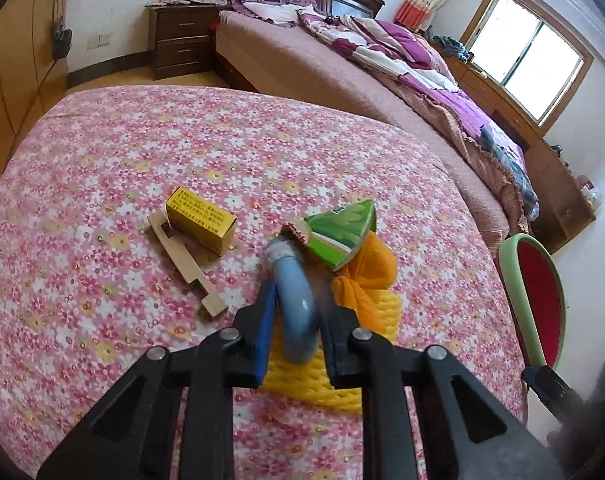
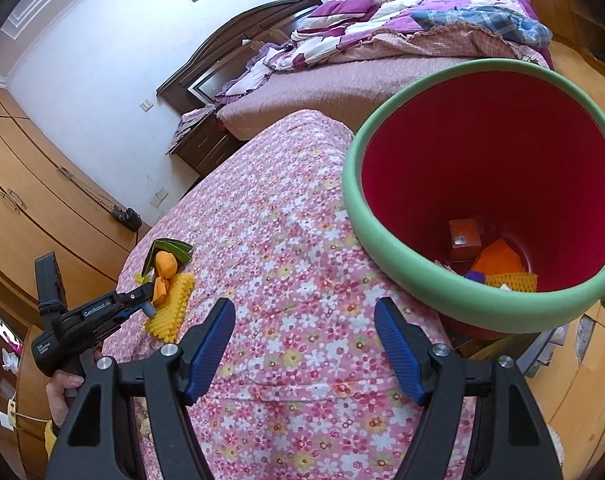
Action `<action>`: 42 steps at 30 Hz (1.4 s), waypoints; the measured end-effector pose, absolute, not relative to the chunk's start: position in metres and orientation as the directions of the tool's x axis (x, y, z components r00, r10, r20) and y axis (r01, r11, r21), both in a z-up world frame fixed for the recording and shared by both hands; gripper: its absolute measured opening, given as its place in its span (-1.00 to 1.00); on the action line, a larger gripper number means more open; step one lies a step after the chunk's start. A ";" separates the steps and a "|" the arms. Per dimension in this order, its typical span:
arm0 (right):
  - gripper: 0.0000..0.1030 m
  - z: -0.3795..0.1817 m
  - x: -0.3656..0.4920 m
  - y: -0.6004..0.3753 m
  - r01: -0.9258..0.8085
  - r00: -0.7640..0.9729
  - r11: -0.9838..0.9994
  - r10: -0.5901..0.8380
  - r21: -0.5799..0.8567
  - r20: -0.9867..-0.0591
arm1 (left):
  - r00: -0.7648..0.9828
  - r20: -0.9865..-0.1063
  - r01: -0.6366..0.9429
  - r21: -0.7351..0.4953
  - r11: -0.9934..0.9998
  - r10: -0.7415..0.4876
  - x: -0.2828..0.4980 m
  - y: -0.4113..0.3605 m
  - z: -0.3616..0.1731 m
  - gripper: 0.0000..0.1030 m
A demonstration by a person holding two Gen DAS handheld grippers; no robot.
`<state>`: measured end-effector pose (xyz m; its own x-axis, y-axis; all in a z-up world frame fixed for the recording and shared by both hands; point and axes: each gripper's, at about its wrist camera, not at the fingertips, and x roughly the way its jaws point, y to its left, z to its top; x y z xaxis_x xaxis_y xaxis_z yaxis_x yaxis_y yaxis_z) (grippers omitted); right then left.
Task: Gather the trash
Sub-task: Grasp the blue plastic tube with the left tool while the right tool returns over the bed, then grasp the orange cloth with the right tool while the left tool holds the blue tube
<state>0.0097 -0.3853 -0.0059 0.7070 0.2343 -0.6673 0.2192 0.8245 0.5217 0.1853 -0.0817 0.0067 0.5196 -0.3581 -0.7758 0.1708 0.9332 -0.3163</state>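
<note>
Pads of the left gripper [image 1: 298,320] clamp a curved blue tube [image 1: 292,300] at lower centre, above yellow foam netting [image 1: 302,376]; beyond lie a green carton [image 1: 340,232] and yellow box [image 1: 200,220]. Right gripper [image 2: 302,344] gapes empty near the bin [image 2: 382,256].

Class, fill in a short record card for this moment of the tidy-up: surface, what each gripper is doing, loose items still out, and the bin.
Surface: flowered cloth over a table beside a bed
Left gripper: shut on a blue curved tube lying over a yellow foam net
Right gripper: open, holding nothing, above the cloth
Loose items: yellow box resting on a wooden piece; green carton leaning on an orange cloth
Bin: green rim, red inside, already holding some trash
</note>
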 end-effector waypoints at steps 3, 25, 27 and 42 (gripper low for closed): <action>0.46 -0.004 0.010 -0.380 0.203 0.710 0.830 0.241 0.520 -0.662 | 0.524 -0.765 0.166 -0.339 0.926 -0.374 0.178 -0.075 0.010 -0.67; 0.46 0.019 0.029 -0.301 0.049 0.675 0.876 0.325 0.480 -0.663 | 0.649 -0.694 0.089 -0.339 0.937 -0.313 0.124 0.011 0.056 -0.67; 0.46 0.020 0.033 -0.291 0.032 0.667 0.882 0.331 0.470 -0.667 | 0.652 -0.695 0.078 -0.336 0.939 -0.303 0.124 0.018 0.055 -0.67; 0.46 0.014 0.097 -0.237 -0.037 0.616 0.915 0.338 0.402 -0.712 | 0.650 -0.708 0.021 -0.346 0.938 -0.276 0.136 0.040 0.030 -0.67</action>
<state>0.0969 -0.2374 0.0142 0.6159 0.3377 -0.7118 -0.0365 0.9147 0.4024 0.1357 0.0402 0.0296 0.6497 -0.2761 -0.7083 0.0214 0.9380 -0.3460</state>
